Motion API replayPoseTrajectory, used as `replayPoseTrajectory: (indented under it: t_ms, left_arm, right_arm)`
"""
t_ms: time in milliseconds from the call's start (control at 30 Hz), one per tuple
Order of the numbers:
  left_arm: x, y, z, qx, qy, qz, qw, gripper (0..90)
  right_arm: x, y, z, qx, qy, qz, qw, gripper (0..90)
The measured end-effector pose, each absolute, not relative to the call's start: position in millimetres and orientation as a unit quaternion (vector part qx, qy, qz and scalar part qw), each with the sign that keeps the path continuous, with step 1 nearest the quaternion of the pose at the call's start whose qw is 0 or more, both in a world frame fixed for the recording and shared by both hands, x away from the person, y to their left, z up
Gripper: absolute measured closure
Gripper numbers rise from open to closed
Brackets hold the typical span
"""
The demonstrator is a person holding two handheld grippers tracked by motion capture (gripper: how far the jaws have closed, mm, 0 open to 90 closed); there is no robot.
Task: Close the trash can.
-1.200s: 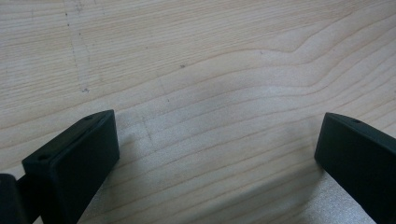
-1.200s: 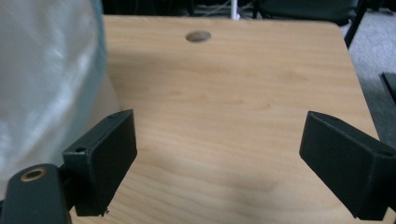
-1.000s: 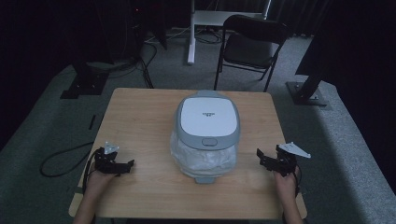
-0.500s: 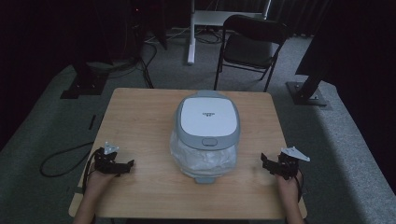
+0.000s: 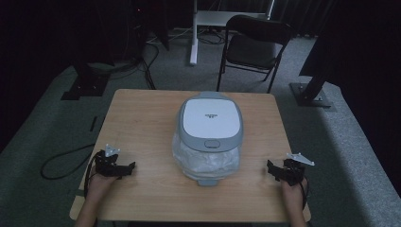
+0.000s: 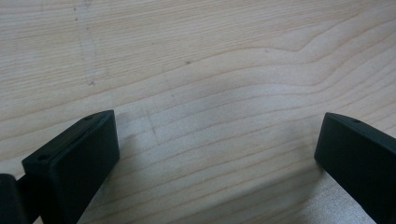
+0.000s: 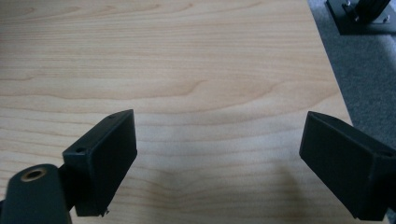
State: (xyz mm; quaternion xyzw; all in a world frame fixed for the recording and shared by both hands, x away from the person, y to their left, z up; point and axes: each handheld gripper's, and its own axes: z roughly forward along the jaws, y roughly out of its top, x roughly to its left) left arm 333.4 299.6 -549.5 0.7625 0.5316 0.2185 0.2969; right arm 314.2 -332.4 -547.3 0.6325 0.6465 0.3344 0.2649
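Starting at the lower left of the high view, I have the left gripper (image 5: 124,168) resting low over the table (image 5: 142,118), its jaws spread wide and holding nothing; in the left gripper view the two black jaws frame bare wood grain only. Moving toward the middle of the frame, the rice cooker (image 5: 209,124) sits at the centre of the table with its white lid shut and its release button (image 5: 212,144) facing my side. A clear plastic bag (image 5: 203,163) is bunched around its lower front. At the lower right, the right gripper (image 5: 273,170) sits near the table's edge, jaws likewise standing apart and empty; the right gripper view shows plain wood between them and grey carpet (image 7: 369,70) past the table's corner at the upper right.

By my reading nothing has been started: both grippers are well apart from the cooker, neither touches it, and the lid is down. Everything is left to do.

What I cannot make out: the dim light hides the printing on the lid, the plastic blurs the cooker's base and front foot, and I cannot tell whether the bag lies under the cooker or only wraps it.
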Motion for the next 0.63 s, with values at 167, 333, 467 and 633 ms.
replayPoseTrajectory:
  t_ms: [167,333,467,633]
  left_arm:
    - [331.7,298.9,-549.5,0.754,0.544,0.224,0.293,0.6]
    - [331.6,298.8,-549.6,0.753,0.545,0.224,0.293,0.6]
    - [331.6,298.8,-549.6,0.753,0.545,0.224,0.293,0.6]
    - [331.5,298.8,-549.5,0.753,0.545,0.224,0.293,0.6]
  right_arm:
    - [315.4,-324.2,-552.7,0.622,0.656,0.314,0.288,10.6]
    - [315.8,-317.5,-553.0,0.615,0.665,0.294,0.306,10.6]
    - [316.9,-318.4,-553.2,0.621,0.663,0.290,0.301,10.6]
    - [317.8,-321.2,-553.6,0.627,0.660,0.296,0.289,10.6]
